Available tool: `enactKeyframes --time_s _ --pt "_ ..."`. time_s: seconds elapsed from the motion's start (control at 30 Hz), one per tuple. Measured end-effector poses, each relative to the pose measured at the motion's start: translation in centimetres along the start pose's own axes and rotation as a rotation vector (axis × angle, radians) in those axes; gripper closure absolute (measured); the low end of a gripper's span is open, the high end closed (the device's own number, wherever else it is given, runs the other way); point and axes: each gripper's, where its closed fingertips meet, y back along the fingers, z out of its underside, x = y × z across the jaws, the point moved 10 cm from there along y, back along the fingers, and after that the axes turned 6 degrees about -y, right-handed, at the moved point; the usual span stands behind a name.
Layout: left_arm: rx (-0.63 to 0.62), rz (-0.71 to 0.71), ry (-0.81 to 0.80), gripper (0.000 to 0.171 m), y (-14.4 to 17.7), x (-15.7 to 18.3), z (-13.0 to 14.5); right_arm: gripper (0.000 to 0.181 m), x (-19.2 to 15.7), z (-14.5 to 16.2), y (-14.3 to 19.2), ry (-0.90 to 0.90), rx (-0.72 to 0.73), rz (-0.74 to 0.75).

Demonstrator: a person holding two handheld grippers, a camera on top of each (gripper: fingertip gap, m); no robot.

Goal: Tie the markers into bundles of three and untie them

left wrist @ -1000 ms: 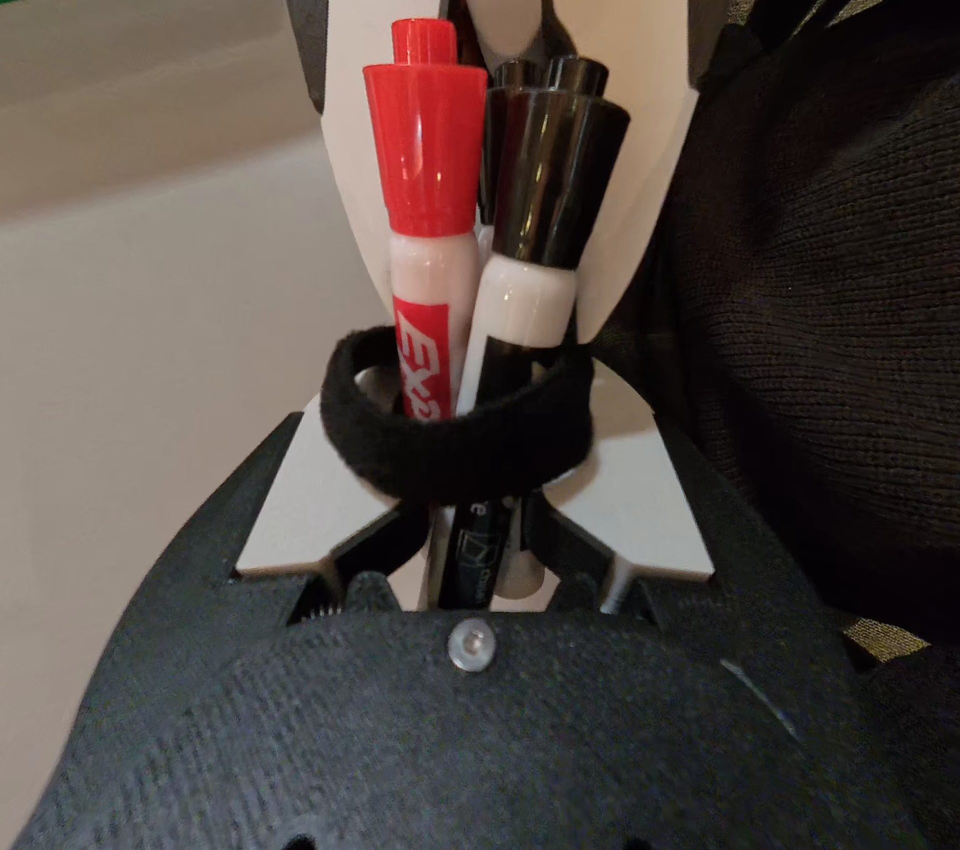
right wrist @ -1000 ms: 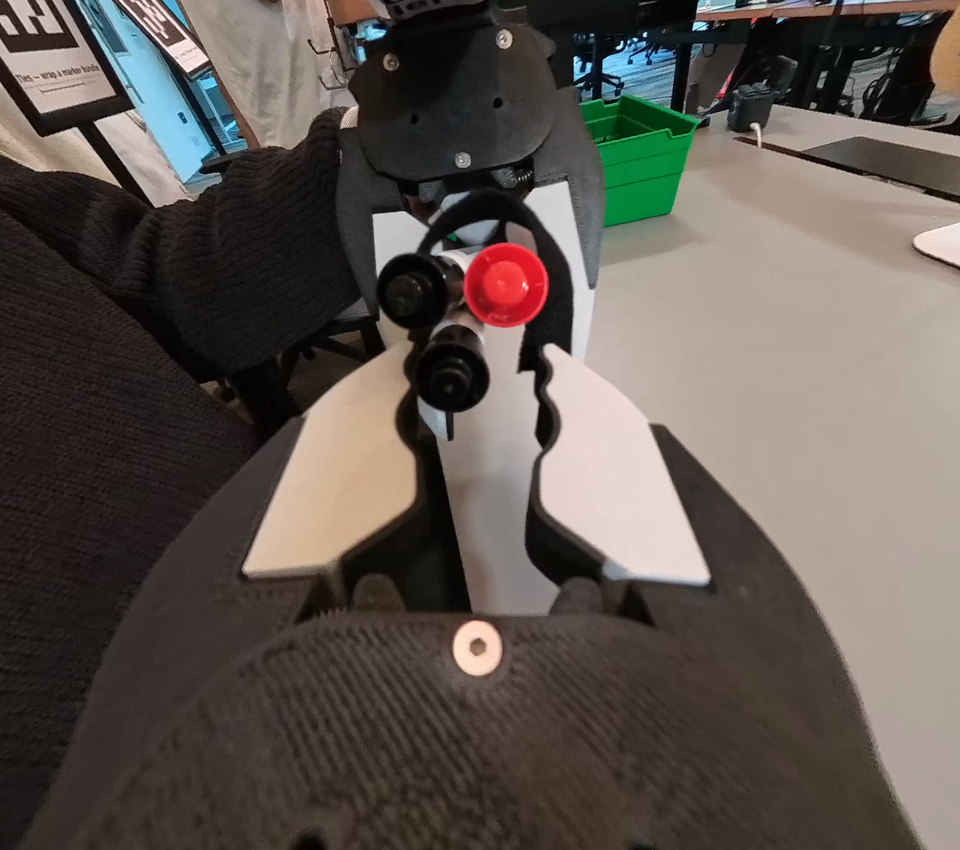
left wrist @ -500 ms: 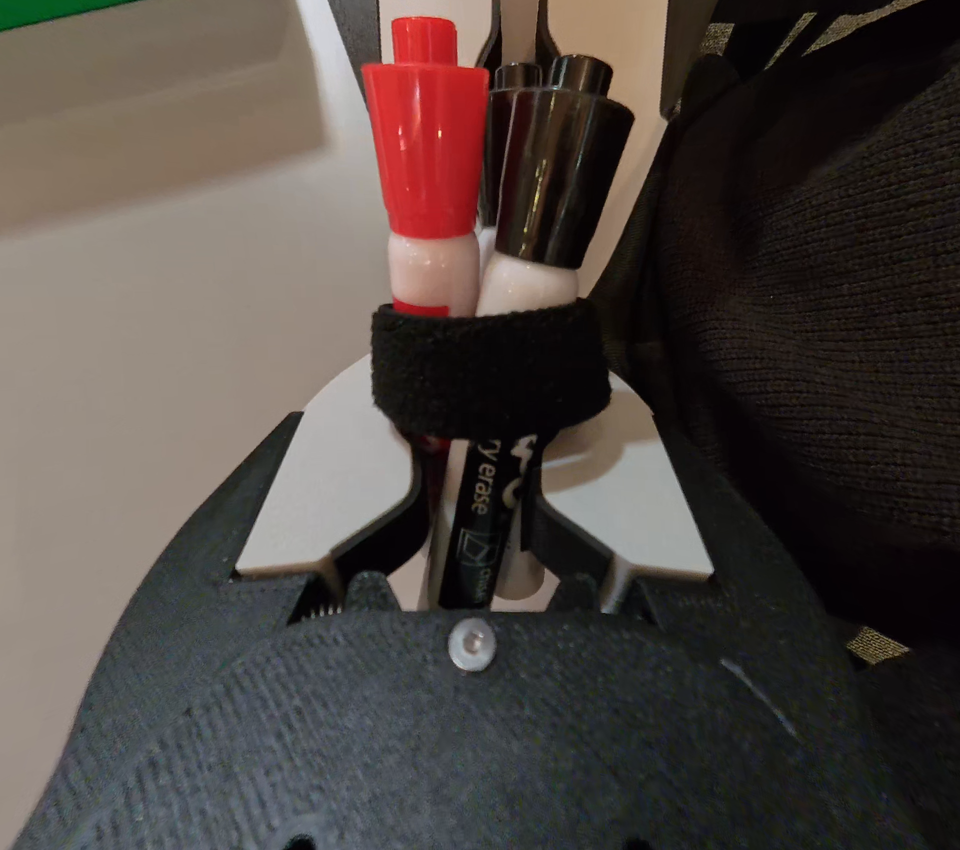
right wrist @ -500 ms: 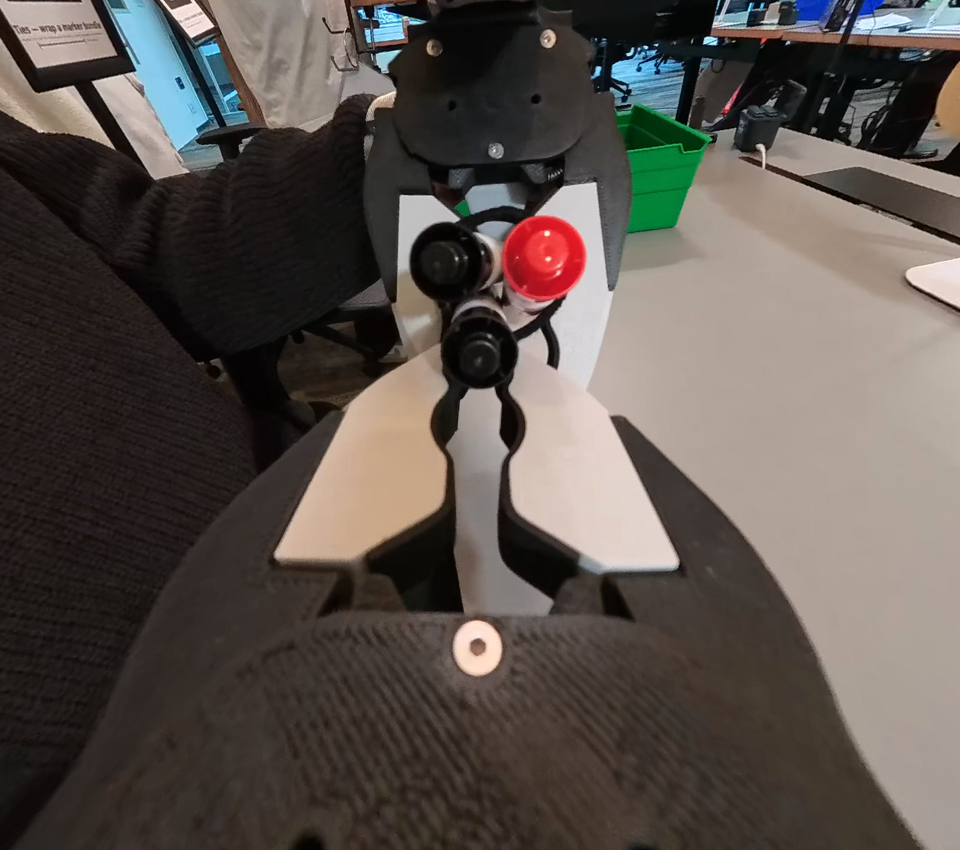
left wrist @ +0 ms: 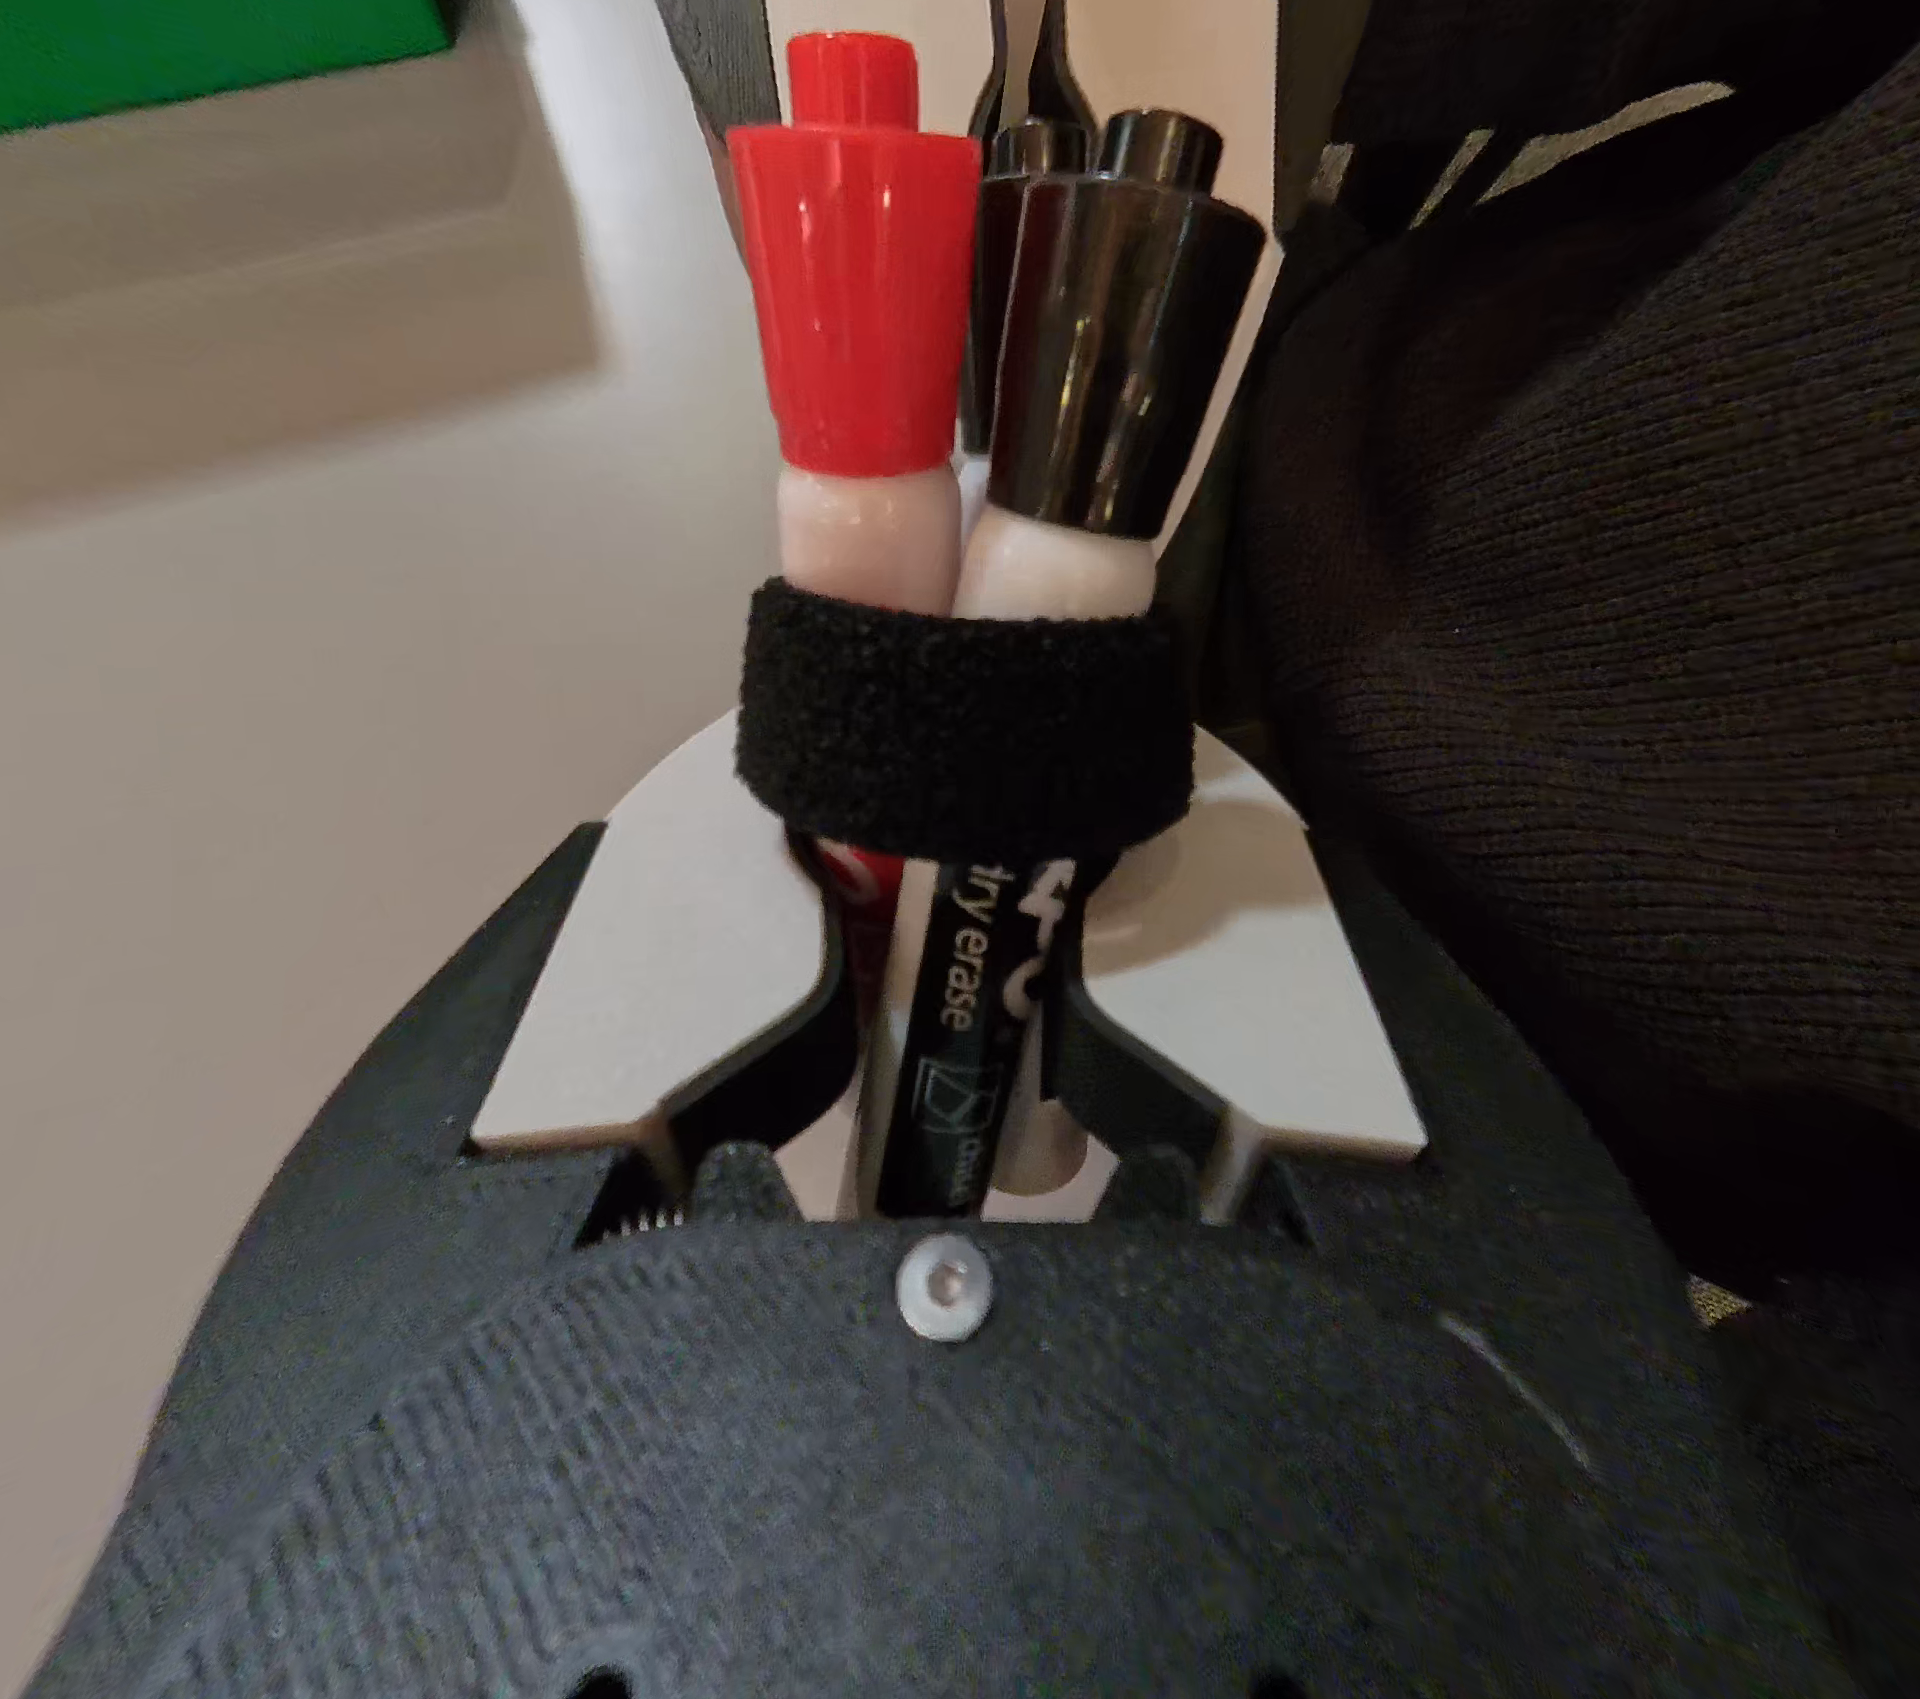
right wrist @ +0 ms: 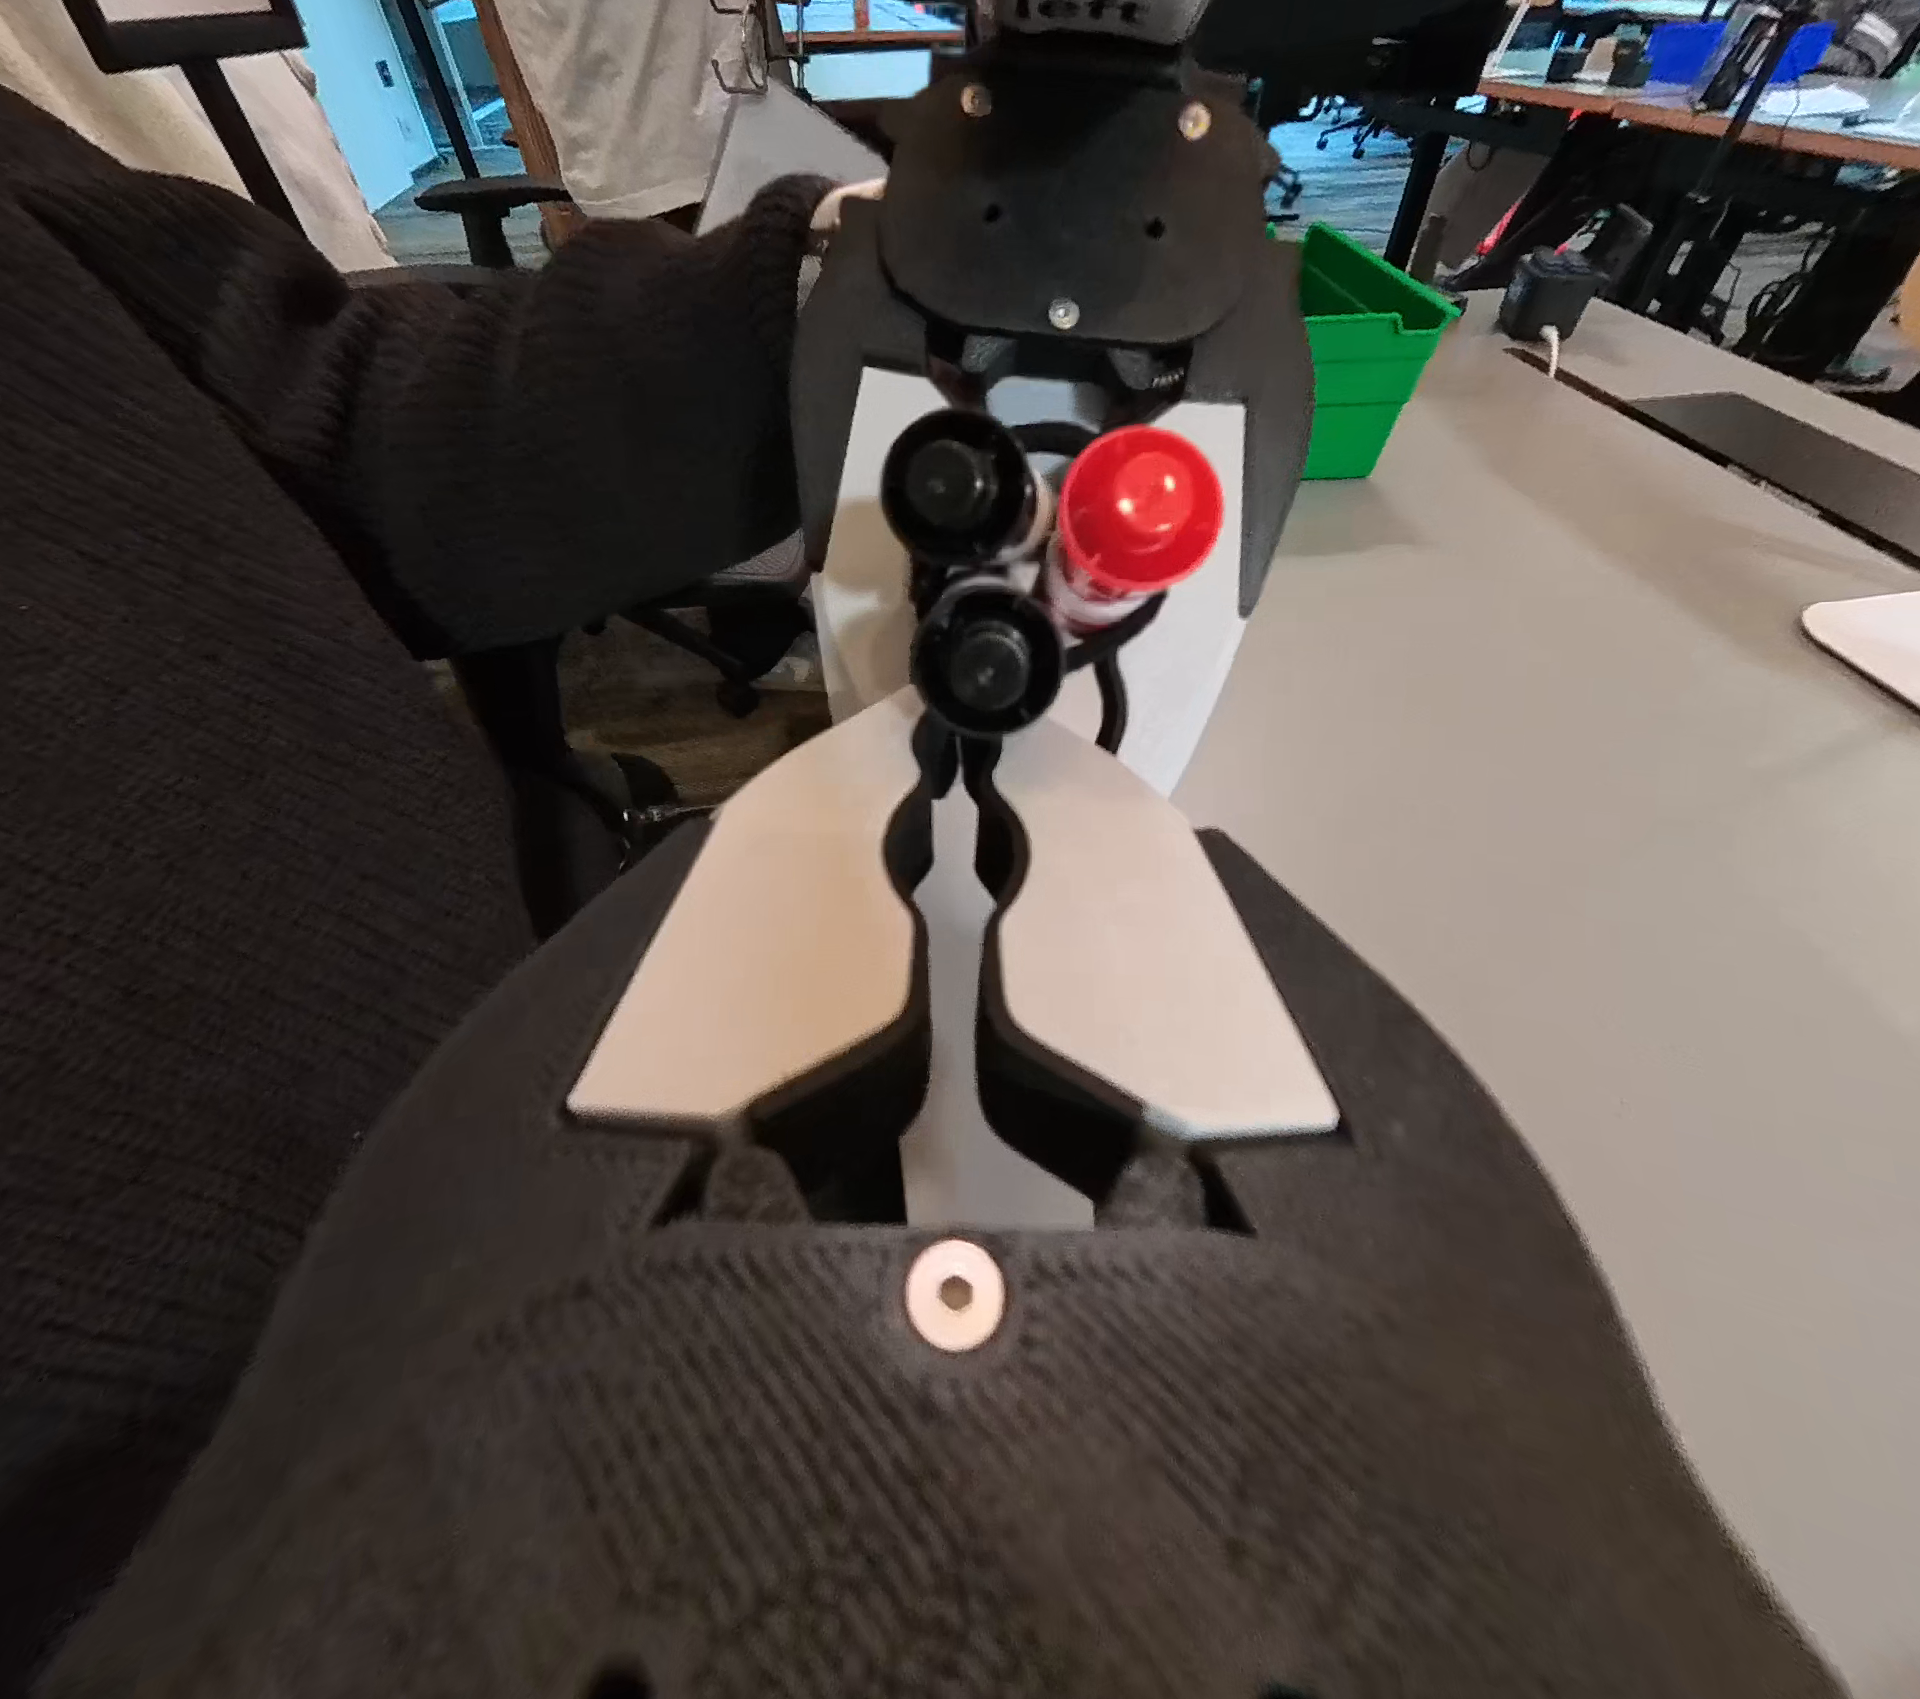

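Now cinched: black hook-and-loop strap (left wrist: pixel 961 719), loose a second ago, is hugging three dry-erase markers (left wrist: pixel 997 361) that left gripper (left wrist: pixel 961 828) is clamping, while right gripper (right wrist: pixel 961 740), nearly closed, is pinching its tail.

both hand-held grippers (left wrist: pixel 961 828) (right wrist: pixel 951 740) clamped, tips facing

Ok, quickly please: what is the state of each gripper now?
Left gripper: closed on the three markers, with the black strap around them.
Right gripper: closed, apparently pinching the strap's end.
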Motion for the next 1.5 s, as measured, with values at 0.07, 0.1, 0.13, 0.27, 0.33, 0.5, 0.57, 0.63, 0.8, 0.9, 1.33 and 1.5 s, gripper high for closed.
enactKeyframes --time_s 0.07,0.1,0.13,0.27,0.33,0.5,0.57,0.63,0.8,0.9,1.33,1.5 --pt "0.044 0.011 -0.003 0.126 0.1 0.0 0.0 0.179 -0.1 -0.2 0.1 0.009 0.012 0.0" --pt "0.07 0.012 -0.007 0.126 0.2 -0.1 0.0 0.179 -0.2 -0.4 0.2 0.012 0.016 0.007" --pt "0.1 0.016 -0.009 0.126 0.3 -0.2 0.0 0.179 -0.2 -0.6 0.2 0.02 0.018 0.016" --pt "0.219 0.026 -0.012 0.127 0.8 -0.4 0.0 0.179 -0.7 -1.6 0.3 0.055 0.026 0.079" --pt "0.264 0.027 -0.012 0.127 0.9 -0.6 0.1 0.18 -0.9 -1.9 0.4 0.06 0.031 0.107" --pt "0.356 0.052 -0.009 0.127 0.8 -0.8 0.3 0.18 -1.3 -2.3 0.5 0.094 0.052 0.139" --pt "0.354 0.052 -0.005 0.126 0.7 -0.9 0.3 0.18 -1.2 -2.2 0.6 0.101 0.05 0.139" --pt "0.356 0.045 -0.012 0.126 0.5 -0.9 0.2 0.179 -1.1 -2.1 0.7 0.107 0.046 0.143" --pt "0.363 0.03 -0.038 0.126 0.6 -0.7 0.0 0.179 -1.7 -2.8 1.0 0.188 -0.011 0.172" --pt "0.373 0.043 -0.05 0.126 0.6 -0.6 -0.2 0.179 -2.4 -3.5 1.1 0.277 -0.087 0.211" --pt "0.353 0.145 -0.117 0.126 -0.1 1.1 -2.2 0.179 -4.9 -4.2 2.1 0.58 -0.168 0.143" --pt "0.389 0.17 -0.121 0.126 0.0 1.3 -2.7 0.179 -5.6 -4.6 2.5 0.707 -0.185 0.168"
